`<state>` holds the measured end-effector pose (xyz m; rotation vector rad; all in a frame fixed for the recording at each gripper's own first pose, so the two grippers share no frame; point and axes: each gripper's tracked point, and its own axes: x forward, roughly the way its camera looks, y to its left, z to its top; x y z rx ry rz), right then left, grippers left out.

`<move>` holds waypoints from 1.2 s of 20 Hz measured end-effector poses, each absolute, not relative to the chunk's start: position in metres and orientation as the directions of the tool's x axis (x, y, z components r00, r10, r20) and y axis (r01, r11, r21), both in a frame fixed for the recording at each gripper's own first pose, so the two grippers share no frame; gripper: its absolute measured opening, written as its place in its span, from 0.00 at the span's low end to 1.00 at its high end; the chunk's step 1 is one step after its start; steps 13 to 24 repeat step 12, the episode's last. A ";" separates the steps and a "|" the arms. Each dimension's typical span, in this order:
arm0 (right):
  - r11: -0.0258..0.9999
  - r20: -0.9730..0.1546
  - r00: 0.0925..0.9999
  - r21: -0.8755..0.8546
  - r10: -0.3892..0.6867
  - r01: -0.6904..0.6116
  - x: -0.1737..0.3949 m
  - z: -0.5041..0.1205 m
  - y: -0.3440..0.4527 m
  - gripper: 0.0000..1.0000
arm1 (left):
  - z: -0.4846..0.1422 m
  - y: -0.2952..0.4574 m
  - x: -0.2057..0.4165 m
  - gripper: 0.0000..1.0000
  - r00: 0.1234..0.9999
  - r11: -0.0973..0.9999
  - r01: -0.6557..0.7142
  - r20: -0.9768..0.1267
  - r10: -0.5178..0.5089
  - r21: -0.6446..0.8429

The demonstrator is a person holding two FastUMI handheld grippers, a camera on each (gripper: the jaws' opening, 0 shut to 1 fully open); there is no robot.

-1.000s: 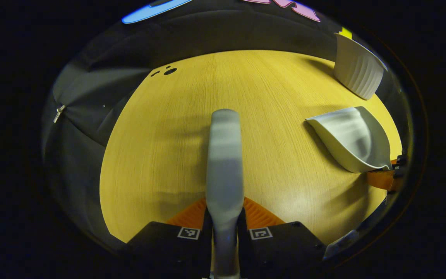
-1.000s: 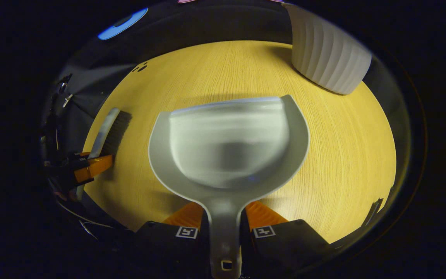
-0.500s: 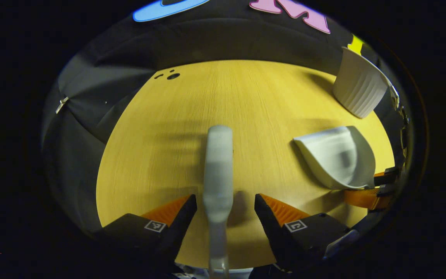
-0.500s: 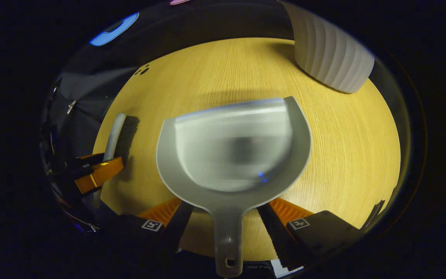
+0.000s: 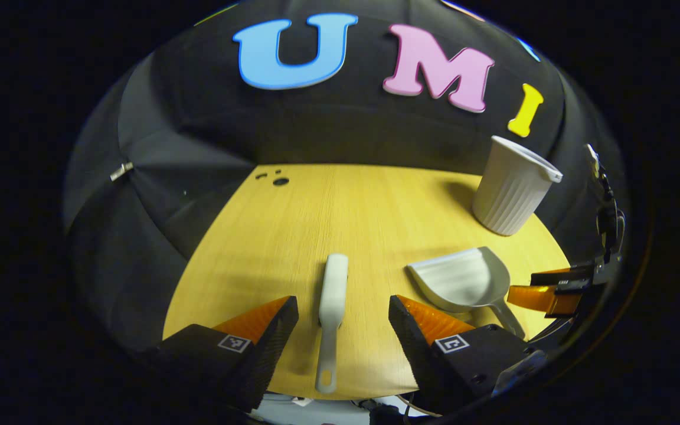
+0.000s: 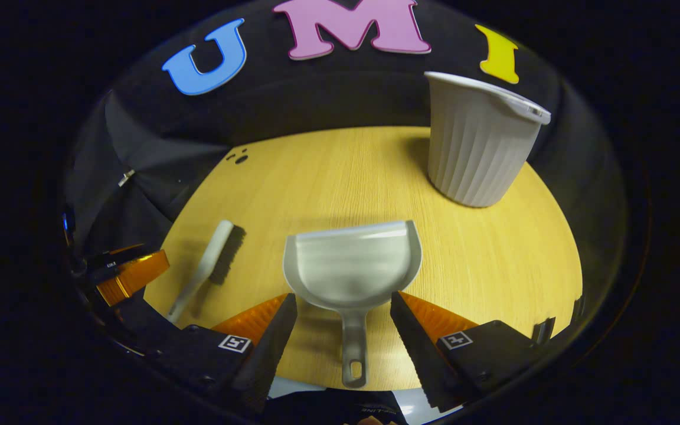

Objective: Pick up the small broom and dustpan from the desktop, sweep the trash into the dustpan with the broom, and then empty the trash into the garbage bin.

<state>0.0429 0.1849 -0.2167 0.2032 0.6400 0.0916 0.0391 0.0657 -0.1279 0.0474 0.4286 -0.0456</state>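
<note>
A: What's on the left?

B: In the left gripper view, the left gripper is spread wide, holding nothing. The broom lies flat on the desk, between its fingers but not touching.

A: And next?

B: The dustpan lies at 3 o'clock from the broom. In the right gripper view, the right gripper is wide apart too, and the pan's handle sits loose between the fingers.

A: The bin?

B: The white bin stands at 1 o'clock from the pan.

A: What could go wrong?

B: I see no trash on the desk. A low hand could bump the handles and slide them off the near edge.
</note>
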 end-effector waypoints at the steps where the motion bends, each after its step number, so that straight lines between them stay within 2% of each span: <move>1: 0.973 -0.532 0.835 0.229 0.141 -0.019 0.043 -0.197 0.186 0.99 | -0.116 0.062 0.030 0.96 0.928 0.997 0.062 -0.371 -0.039 0.051; 4: 0.973 -0.454 0.883 0.229 0.118 -0.012 0.034 -0.166 0.188 0.99 | -0.078 0.051 0.001 0.96 0.970 0.997 0.058 -0.239 -0.045 0.045; 8: 0.974 -0.342 0.934 0.224 0.100 -0.023 0.010 -0.127 0.191 0.99 | -0.043 0.047 -0.046 0.96 0.993 1.000 -0.019 -0.119 0.020 0.009; 12: 0.981 -0.236 0.970 0.195 0.066 -0.020 -0.037 -0.094 0.188 0.99 | -0.022 0.030 -0.087 0.96 1.000 1.000 0.002 -0.019 -0.002 0.020; 24: 0.981 -0.236 0.970 0.195 0.066 -0.020 -0.037 -0.094 0.188 0.99 | -0.022 0.030 -0.087 0.96 1.000 1.000 0.002 -0.019 -0.002 0.020</move>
